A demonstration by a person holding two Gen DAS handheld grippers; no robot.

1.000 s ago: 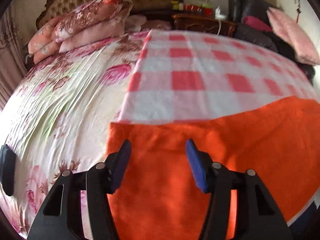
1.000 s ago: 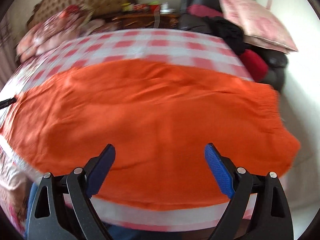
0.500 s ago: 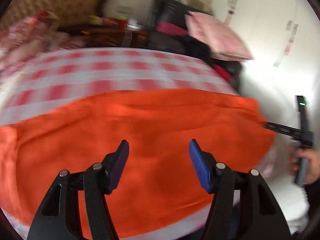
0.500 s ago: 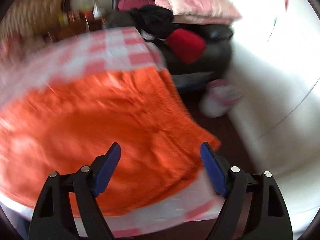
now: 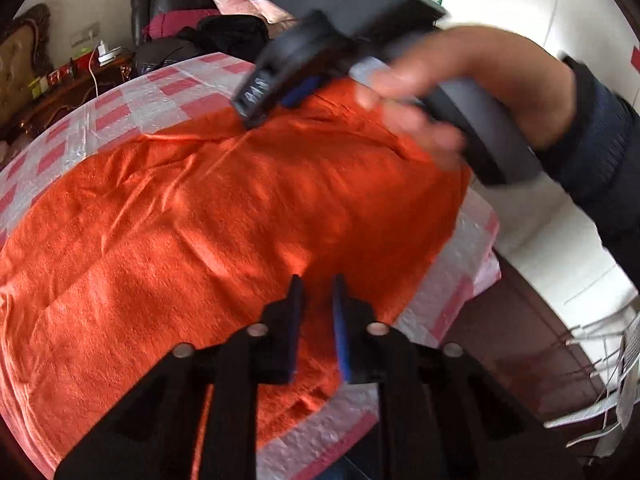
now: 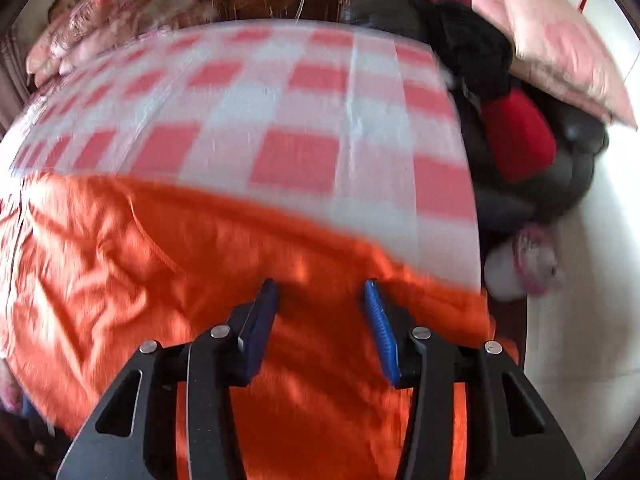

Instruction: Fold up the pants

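Note:
Orange pants (image 5: 192,232) lie spread flat on a red-and-white checked cloth (image 5: 132,108) on the bed; they also show in the right wrist view (image 6: 160,264). My left gripper (image 5: 317,284) is low over the pants' near edge at the waist end, jaws narrowed to a small gap with orange cloth between them. My right gripper (image 6: 320,290) is open, low over the pants near the far edge. It also shows in the left wrist view (image 5: 280,92), held in a hand over the pants' far side.
The checked cloth (image 6: 304,128) ends at the bed's right edge. Beyond it stands a dark sofa (image 6: 560,152) piled with clothes and a pink pillow (image 6: 552,44). A wooden nightstand (image 5: 68,92) and floral pillows (image 6: 100,32) lie at the head end.
My left gripper has swung right to the waist end, dropped to the pants and narrowed its jaws. My right gripper has moved to the pants' far edge and narrowed a little.

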